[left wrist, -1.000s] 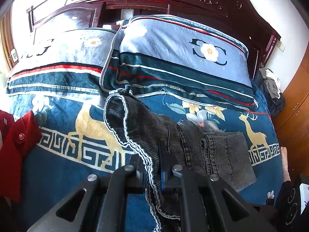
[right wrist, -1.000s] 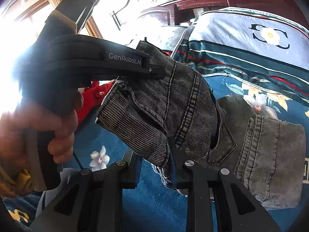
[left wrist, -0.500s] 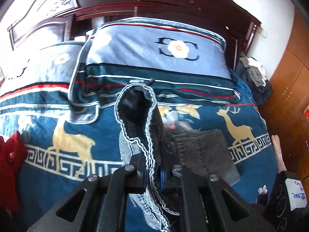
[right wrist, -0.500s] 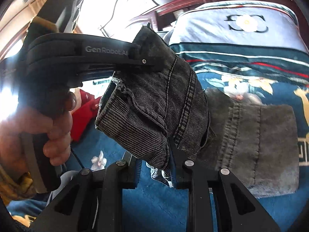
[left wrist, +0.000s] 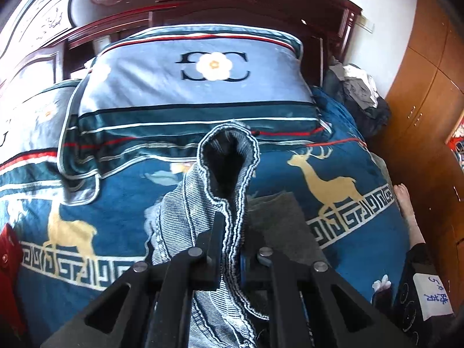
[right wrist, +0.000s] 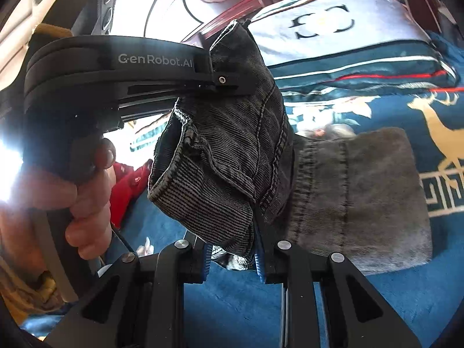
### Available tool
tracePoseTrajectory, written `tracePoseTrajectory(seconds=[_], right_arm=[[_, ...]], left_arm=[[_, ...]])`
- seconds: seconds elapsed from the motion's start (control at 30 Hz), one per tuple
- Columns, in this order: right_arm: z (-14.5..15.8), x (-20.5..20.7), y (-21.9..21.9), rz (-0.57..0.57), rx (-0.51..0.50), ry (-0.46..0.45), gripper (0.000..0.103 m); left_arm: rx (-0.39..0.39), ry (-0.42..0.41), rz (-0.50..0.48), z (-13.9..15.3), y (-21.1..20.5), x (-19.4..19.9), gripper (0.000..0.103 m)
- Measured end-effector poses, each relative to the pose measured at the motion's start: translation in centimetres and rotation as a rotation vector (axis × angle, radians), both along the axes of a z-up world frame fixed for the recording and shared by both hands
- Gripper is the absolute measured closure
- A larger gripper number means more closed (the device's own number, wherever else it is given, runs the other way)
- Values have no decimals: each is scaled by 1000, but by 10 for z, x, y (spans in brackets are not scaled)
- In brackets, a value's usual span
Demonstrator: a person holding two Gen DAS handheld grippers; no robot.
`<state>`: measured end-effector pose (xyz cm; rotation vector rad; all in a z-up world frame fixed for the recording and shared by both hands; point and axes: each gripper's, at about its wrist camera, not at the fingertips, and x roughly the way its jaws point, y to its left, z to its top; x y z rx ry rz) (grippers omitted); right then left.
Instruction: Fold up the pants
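Bed, blue deer-print blanket: the folded lower part of the pants lies flat on it, below the pillow. The waistband end now hangs lifted above that folded part; a second ago it sat further left, so I have carried it across, toward the fold line. My left gripper is clamped on the ribbed waistband edge, jaws nearly together. My right gripper is closed on a thicker bunch of denim. Judgement: second fold is midway; next, lower and release onto the flat part.
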<state>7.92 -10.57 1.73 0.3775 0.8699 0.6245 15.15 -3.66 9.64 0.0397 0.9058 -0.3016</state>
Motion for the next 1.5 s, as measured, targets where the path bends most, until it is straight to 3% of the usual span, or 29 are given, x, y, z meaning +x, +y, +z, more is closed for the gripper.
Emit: tracePoseTrajectory(seconds=[0.33,0.6,0.7,0.77,0.87,1.0,1.07,1.2,1.27,1.37,1.5], right_arm=[[-26,3,-58,-99,83,68,80],[-73,14,-106,-202,223,222,80],[-89,16,-119,-252,259,281,75],[-92,17,-125,-292,236,296,73],[-97,19,-135,-332,224,317,73],[-94,19,-135,-328,184,301,73],[-90,18,-131,-324,138,282,72],[-76,14,-132,-342,44,243,69],[-67,11,-135,-359,-10,227,65],[-54,5,-140,-423,-118,190,48],[-41,-7,-149,-457,-177,125,48]], left_arm=[[56,48,-90,-28,-72,14,94],[101,152,-127,-79,-122,35,92],[88,197,-131,-96,-132,40,84],[52,215,-151,-103,-135,40,60],[4,208,-182,-103,-137,35,49],[-72,160,-178,-81,-119,25,45],[-102,119,-157,-64,-97,15,38],[-93,51,-96,-47,-41,-7,34],[-82,46,-45,-50,-10,-16,34],[-104,83,34,-64,30,-25,34],[-141,112,59,-83,47,-33,35]])
